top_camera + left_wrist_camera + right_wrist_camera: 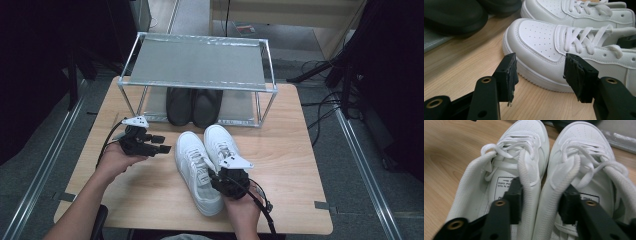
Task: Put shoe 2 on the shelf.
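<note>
1. My right gripper (540,202) clamps the inner collars of both white sneakers (207,160) together.
2. My left gripper (539,75) is wide, empty, beside them.
3. Sneakers remain on the table (150,190); shelving on the rack (200,62) pending.

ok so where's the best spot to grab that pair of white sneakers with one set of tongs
Grip the two inner collar walls together, from above at the heel end. The white sneakers stand side by side, touching, mouths open upward, so one jaw drops inside each. The right tongs already pinch there; the left tongs hang open beside the toe.
</note>
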Available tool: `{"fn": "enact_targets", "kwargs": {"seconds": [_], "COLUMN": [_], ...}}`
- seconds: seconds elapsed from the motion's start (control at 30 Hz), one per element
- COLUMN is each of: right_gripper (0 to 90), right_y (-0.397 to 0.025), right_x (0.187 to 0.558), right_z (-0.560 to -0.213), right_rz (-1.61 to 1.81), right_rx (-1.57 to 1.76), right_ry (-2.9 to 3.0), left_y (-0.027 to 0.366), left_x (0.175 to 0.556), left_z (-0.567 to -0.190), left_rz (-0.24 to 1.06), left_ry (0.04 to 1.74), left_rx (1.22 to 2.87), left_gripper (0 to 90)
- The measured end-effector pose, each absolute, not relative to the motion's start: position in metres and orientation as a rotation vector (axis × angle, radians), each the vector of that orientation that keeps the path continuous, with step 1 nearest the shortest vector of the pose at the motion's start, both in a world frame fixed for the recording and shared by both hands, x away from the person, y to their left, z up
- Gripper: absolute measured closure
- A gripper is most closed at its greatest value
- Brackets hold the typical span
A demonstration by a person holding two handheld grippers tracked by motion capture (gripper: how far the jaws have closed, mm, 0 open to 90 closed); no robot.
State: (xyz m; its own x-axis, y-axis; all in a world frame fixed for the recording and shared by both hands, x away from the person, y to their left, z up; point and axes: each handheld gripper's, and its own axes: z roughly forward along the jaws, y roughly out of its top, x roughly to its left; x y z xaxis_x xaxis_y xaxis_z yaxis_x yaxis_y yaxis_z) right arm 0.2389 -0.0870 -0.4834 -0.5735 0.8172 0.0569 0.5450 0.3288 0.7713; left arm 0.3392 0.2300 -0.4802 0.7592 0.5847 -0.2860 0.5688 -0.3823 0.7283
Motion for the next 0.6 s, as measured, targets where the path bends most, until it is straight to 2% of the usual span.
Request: {"fn": "enact_targets", "kwargs": {"seconds": [0.1,0.23,0.6], "right_gripper": [69.9,73.6,75.6], "right_y": [-0.0898,-0.0916,-0.0955], "right_x": [0.2411,0.2422,0.2463], "right_z": [-0.4811,-0.4801,-0.4779], "right_rz": [1.104,1.108,1.136], "right_rx": [1.209,1.204,1.246], "right_ry": [2.286,2.297,2.326], "left_y": [0.231,0.2344,0.2365], "left_x": [0.3393,0.3389,0.3393], "left_z": [-0.4795,-0.4778,-0.4784], "left_rz": [0.038,0.067,0.067], "left_ry": [0.873,0.88,0.882], "left_rx": [2.059,2.032,2.039], "left_gripper": [44.1,44.1,44.0]}}
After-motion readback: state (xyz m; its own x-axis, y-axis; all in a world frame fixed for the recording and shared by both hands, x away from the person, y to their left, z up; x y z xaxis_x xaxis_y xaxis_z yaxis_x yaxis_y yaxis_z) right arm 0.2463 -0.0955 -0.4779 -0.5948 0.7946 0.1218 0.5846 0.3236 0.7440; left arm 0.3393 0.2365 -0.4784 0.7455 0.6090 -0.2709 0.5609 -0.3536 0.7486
